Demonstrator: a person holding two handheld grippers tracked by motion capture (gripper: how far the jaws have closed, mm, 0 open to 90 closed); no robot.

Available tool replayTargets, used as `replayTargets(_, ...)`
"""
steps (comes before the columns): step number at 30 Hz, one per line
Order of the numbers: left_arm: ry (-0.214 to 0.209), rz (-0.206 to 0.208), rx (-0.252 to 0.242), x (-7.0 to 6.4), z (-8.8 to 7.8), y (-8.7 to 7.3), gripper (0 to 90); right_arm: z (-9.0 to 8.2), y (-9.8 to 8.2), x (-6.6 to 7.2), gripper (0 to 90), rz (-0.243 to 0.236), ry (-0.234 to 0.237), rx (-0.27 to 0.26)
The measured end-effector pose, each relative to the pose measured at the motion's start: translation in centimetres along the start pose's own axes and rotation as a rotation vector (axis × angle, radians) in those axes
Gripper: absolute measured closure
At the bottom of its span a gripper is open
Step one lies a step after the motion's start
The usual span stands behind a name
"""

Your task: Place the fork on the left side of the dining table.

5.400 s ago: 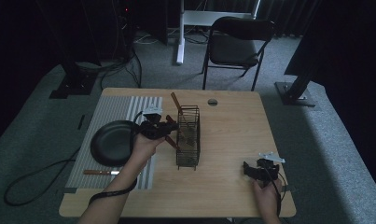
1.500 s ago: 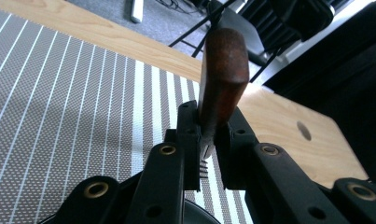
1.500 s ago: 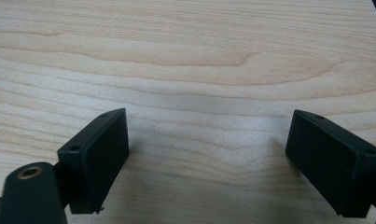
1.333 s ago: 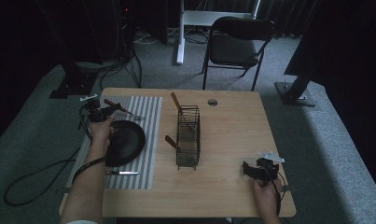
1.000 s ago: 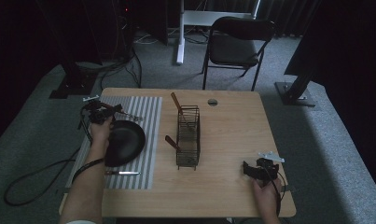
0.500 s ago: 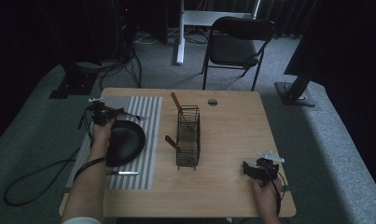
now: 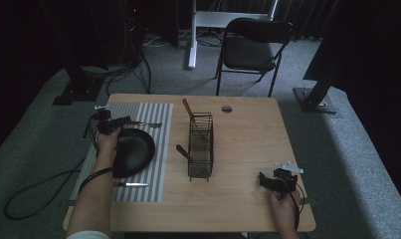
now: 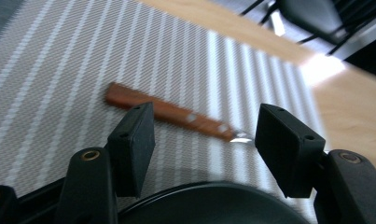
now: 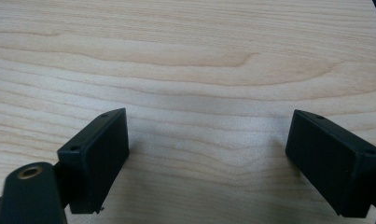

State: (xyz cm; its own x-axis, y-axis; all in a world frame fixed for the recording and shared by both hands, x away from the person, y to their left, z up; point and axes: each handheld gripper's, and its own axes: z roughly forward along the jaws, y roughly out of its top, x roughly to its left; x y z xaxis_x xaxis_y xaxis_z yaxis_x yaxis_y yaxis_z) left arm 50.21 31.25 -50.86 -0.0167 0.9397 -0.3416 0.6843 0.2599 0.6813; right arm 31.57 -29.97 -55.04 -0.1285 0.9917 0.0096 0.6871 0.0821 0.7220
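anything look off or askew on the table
Nothing damaged or spilled. The wood-handled utensil lies flat on the striped mat beyond the plate, ahead of the open left tool.

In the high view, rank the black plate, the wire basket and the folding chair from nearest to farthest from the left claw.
1. Black plate, on the striped mat just below the left claw.
2. Wire basket, mid-table, to the right of the mat.
3. Folding chair, on the carpet beyond the table's far edge.
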Motion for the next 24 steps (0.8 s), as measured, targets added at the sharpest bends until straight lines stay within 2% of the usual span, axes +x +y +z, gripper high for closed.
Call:
replayTargets(5, 0.003, 0.001, 0.006, 0.1, -0.2, -0.5, 38.2, 0.0, 0.0, 0.0, 12.9, 0.0, 0.0, 0.0)
replayTargets(15, 0.012, 0.068, 0.002, -0.7, -1.5, -1.7, 38.2, 0.0, 0.0, 0.0, 12.9, 0.0, 0.0, 0.0)
replayTargets(21, 0.002, 0.093, -0.02, -1.2, -2.9, -2.1, 38.2, 0.0, 0.0, 0.0, 12.9, 0.0, 0.0, 0.0)
replayTargets(24, 0.004, 0.122, -0.022, -1.3, -3.7, -2.3, 38.2, 0.0, 0.0, 0.0, 12.9, -0.001, 0.0, 0.0)
